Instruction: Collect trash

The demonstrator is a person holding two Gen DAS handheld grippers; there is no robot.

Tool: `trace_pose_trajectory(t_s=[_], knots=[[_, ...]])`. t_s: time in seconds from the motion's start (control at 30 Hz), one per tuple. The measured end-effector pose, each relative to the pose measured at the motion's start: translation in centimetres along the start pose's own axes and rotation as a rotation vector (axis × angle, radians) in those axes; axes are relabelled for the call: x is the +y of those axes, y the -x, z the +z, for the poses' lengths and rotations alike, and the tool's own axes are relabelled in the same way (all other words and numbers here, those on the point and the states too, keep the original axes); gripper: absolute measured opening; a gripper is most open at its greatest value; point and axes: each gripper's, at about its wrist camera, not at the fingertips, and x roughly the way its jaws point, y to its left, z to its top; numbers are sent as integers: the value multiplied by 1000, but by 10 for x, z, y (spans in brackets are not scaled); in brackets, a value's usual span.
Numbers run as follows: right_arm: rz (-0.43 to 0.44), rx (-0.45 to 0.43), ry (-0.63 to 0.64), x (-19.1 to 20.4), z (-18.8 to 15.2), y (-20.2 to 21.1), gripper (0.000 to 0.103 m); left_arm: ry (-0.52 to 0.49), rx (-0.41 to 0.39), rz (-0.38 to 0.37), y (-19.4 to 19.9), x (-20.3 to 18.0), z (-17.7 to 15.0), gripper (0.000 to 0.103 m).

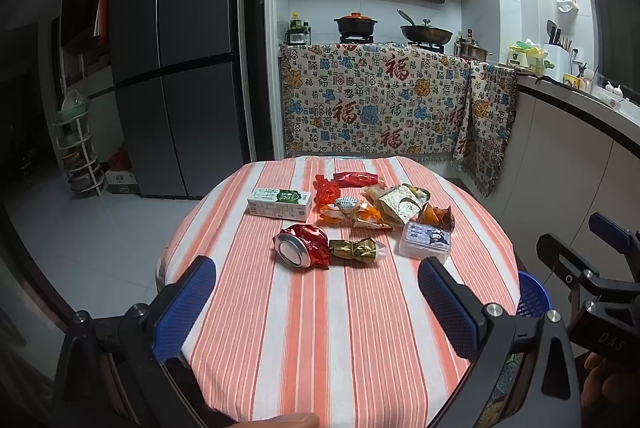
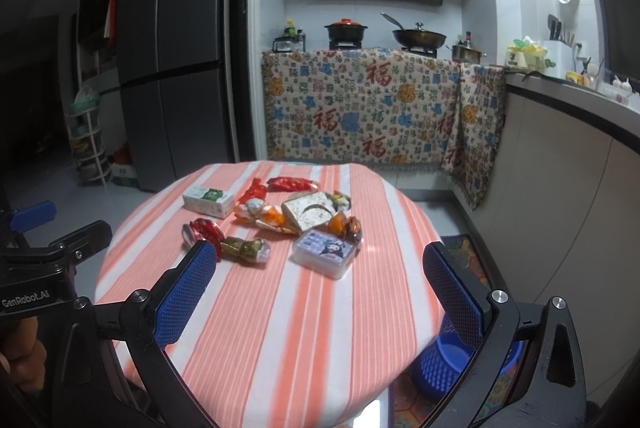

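Trash lies in a cluster on the round striped table [image 1: 320, 328] [image 2: 280, 316]: a crushed red can [image 1: 300, 246] [image 2: 202, 232], a gold wrapper [image 1: 356, 250] [image 2: 246, 249], a white and green milk carton [image 1: 279, 203] [image 2: 208, 201], red wrappers [image 1: 356, 179] [image 2: 292, 183], an orange wrapper [image 1: 348, 209], a patterned paper box [image 1: 400, 205] [image 2: 308, 211] and a cartoon-printed tissue pack [image 1: 426, 240] [image 2: 324, 252]. My left gripper [image 1: 316, 292] is open, held short of the can. My right gripper [image 2: 320, 280] is open near the tissue pack. A blue basket [image 2: 444, 364] [image 1: 530, 298] stands on the floor at the table's right.
A grey fridge [image 1: 176, 47] stands back left beside a white rack [image 1: 80, 151]. A cloth-draped counter [image 1: 380, 99] with pots and a stove is behind the table. A counter [image 1: 580, 131] runs along the right. A patterned mat [image 2: 464, 248] lies on the floor.
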Motion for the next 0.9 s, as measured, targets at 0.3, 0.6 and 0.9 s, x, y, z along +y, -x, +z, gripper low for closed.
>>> trace_pose_trajectory(t_s=[0.3,0.6,0.9], knots=[[1,3,-2,-1,1,-1,103,0,2,0,0,0,1,103],[0,0,-1,-1,0,-2,103,-2,5,-3,1,-1,0,103],[0,-3,2,-1,-1,-2,103,-3,8,-4,1,-3,1,103]])
